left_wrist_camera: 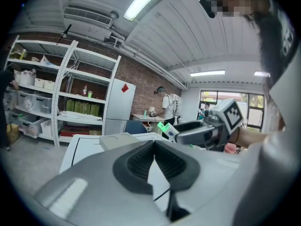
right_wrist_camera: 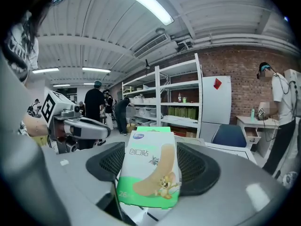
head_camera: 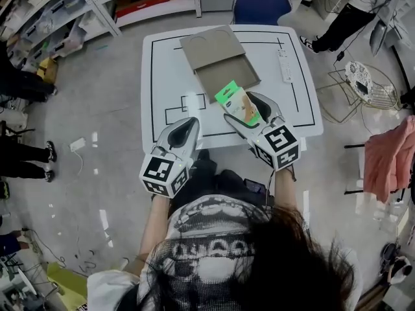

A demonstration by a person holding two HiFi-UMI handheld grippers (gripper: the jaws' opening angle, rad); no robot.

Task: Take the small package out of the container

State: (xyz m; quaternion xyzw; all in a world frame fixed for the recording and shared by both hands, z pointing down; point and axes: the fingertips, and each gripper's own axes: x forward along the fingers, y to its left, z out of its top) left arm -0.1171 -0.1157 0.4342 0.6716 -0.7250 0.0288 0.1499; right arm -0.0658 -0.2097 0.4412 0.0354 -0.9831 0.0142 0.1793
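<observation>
The white table (head_camera: pixel 162 76), marked with black lines, is filling the middle of the head view, and a blue chair (head_camera: pixel 260 0) is standing at its far side. On the table's far middle a flat tan cardboard container (head_camera: pixel 219 62) is lying open, its lid folded back toward the chair. A slim white remote-like thing (head_camera: pixel 284 65) is lying just right of it.

Both tongs are hovering over the table's near edge. The right tongs (head_camera: pixel 238 107) are clenching the small package (head_camera: pixel 238 102), one dark ribbed pad pressing on each side. In the right gripper view the package is standing upright between those pads. Its green-and-white front, with a cartoon plaster on it, is facing the camera, and its top is sticking out past the tips.

From the head view the package is out of the container, showing just by that box's near right corner. It is probably held clear of the table, though the steep angle makes this hard to judge.

The left tongs (head_camera: pixel 191 123) are hanging well to the left of the package and pointing toward the container. Their pads are meeting at the tips with nothing between them, and only a thin sliver of table is showing below.
</observation>
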